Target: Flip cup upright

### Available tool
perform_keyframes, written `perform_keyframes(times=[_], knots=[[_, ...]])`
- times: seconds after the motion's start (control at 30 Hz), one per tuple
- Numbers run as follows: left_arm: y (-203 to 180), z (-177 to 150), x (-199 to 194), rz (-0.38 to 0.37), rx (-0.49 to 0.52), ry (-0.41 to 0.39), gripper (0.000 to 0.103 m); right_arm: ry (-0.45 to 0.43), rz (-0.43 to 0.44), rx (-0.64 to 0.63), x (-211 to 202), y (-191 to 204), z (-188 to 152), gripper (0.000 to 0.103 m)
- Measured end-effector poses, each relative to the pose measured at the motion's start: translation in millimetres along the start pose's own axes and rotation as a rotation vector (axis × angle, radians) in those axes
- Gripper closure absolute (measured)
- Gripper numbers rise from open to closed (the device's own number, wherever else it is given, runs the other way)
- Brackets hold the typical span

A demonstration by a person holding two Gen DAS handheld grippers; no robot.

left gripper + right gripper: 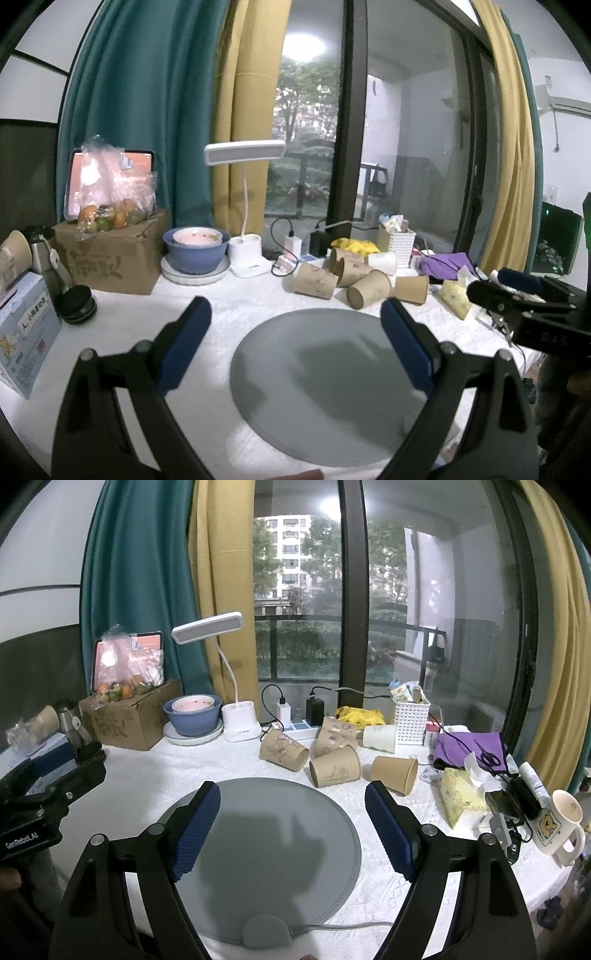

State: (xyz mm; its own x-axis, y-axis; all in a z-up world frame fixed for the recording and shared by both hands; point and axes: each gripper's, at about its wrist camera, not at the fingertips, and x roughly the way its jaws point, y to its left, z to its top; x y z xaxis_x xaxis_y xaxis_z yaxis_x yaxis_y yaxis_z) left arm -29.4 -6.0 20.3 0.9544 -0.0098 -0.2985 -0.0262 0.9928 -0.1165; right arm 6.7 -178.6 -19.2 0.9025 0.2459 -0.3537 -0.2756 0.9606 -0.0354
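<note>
Several brown paper cups lie on their sides on the white tablecloth beyond a round grey mat (273, 849), also in the left wrist view (321, 391). The nearest cups (335, 771) (395, 773) (283, 749) lie just past the mat's far edge; they show in the left wrist view (368, 289) too. A white cup (379, 737) lies behind them. My right gripper (293, 812) is open and empty above the mat. My left gripper (295, 325) is open and empty above the mat's left side; its body shows at the left of the right wrist view (44, 794).
A white desk lamp (239, 720), a blue bowl on a plate (192, 716), a cardboard box with fruit (129, 716), a power strip with chargers (299, 720), a white basket (412, 716), a tissue pack (461, 801), a purple cloth (469, 747) and a bear mug (561, 823) ring the table.
</note>
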Motion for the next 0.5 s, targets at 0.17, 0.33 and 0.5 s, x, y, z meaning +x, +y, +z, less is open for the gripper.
perform_keyframes(times=[0.17,0.33,0.5], knots=[[2.5,-1.4,-2.1,-0.005,-0.004,-0.008,0.009,-0.001,0.0,0.0,-0.2,0.7,-0.3,0.02],[3.8,-1.6,-1.8,-0.005,-0.009,-0.005,0.009,-0.002,-0.001,-0.001,-0.3,1.1,-0.8,0.02],[6.8,-2.0,-1.7,0.003,-0.012,-0.004,0.009,-0.004,-0.001,0.0,-0.3,0.9,-1.7,0.02]])
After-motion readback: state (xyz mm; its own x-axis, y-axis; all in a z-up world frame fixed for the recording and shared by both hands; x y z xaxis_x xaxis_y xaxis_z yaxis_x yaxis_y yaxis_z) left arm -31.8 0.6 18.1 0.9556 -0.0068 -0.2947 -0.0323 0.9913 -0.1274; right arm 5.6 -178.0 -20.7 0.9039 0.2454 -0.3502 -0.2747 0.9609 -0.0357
